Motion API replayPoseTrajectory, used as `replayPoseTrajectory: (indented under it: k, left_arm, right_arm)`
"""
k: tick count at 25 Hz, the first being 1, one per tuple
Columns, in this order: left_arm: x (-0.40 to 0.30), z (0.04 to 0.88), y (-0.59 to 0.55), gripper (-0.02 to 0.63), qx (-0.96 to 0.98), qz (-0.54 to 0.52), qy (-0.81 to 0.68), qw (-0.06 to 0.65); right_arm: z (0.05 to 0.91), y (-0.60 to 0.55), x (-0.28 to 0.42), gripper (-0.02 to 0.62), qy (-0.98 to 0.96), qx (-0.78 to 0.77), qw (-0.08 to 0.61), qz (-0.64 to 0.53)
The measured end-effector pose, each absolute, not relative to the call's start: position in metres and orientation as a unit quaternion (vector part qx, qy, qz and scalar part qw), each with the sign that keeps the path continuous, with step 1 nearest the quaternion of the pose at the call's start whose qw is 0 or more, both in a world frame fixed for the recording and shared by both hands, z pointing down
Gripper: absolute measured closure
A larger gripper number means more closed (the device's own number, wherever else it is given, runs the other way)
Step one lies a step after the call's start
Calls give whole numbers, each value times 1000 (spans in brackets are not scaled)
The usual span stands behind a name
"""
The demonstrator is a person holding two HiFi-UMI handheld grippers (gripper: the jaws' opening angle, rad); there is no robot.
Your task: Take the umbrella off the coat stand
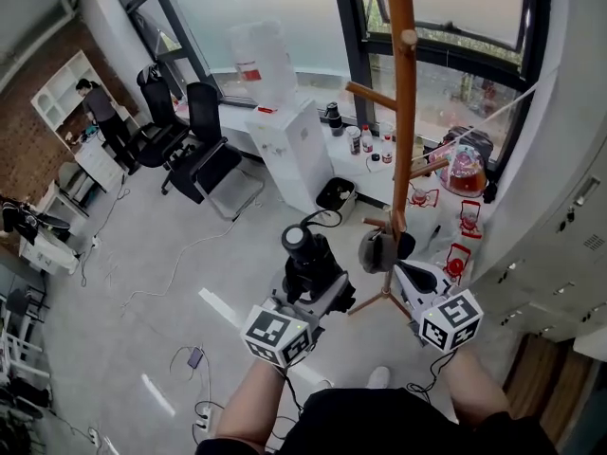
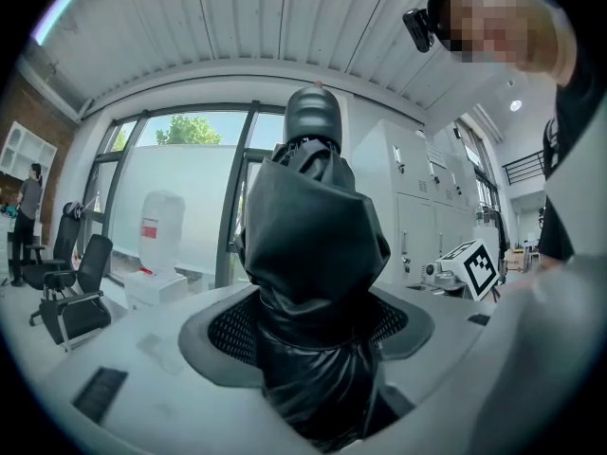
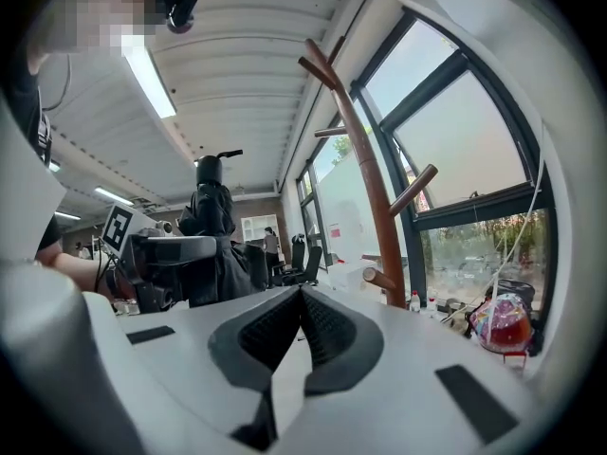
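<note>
**A:** The left tongs [image 2: 308,339] are clamping the folded black cloth from both sides. The right tongs [image 3: 302,328] are resting with their jaws pressed together on nothing.

**B:** And the coat stand?

**A:** The coat stand [image 1: 405,112] is rising just ahead of the right tongs, well off to the right of the left pair. The umbrella [image 2: 318,245] is standing upright out of the left tongs. It is sitting to the left of the right tongs and apart from the stand, touching no peg that I can see.

**B:** So how is it going to handle?

**A:** I'm judging it light. It is loose, slick fabric bunching around a stiff core, so it is likely to squash under the jaws and could slide if it is tipped. The low part of the bundle, where the cloth is thickest, is giving the pads something to bite, and that is where the jaws are sitting.

**B:** What about the top end?

**A:** The rounded cap [image 2: 313,117] is looking hard and smooth, which makes it a poor hold. The thin strap loop [image 1: 323,218] above it is too slight to grip, though it could snag on a peg.
</note>
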State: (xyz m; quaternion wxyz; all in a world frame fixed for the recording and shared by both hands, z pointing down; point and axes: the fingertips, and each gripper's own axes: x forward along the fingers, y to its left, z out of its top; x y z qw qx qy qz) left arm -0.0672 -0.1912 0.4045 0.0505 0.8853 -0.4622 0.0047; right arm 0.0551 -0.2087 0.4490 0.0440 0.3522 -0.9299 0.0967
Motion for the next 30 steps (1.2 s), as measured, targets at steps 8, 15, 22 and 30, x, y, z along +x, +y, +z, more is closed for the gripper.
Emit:
replayPoseTrajectory:
  k: [8, 15, 22, 30]
  left_arm:
    - [-86, 417, -160, 311, 903, 14, -425, 66]
    - [-98, 425, -130, 311, 924, 15, -375, 72]
    - [-106, 435, -99, 311, 941, 9, -328, 78]
    - [-107, 451, -65, 311, 956, 23, -280, 86]
  right_arm:
    - [449, -184, 21, 541, -921, 373, 48, 97]
    - [445, -152, 0, 541, -905, 413, 48, 90]
    - [447, -109, -5, 541, -882, 459, 58, 86]
    - [456, -68, -5, 541, -855, 507, 54, 94]
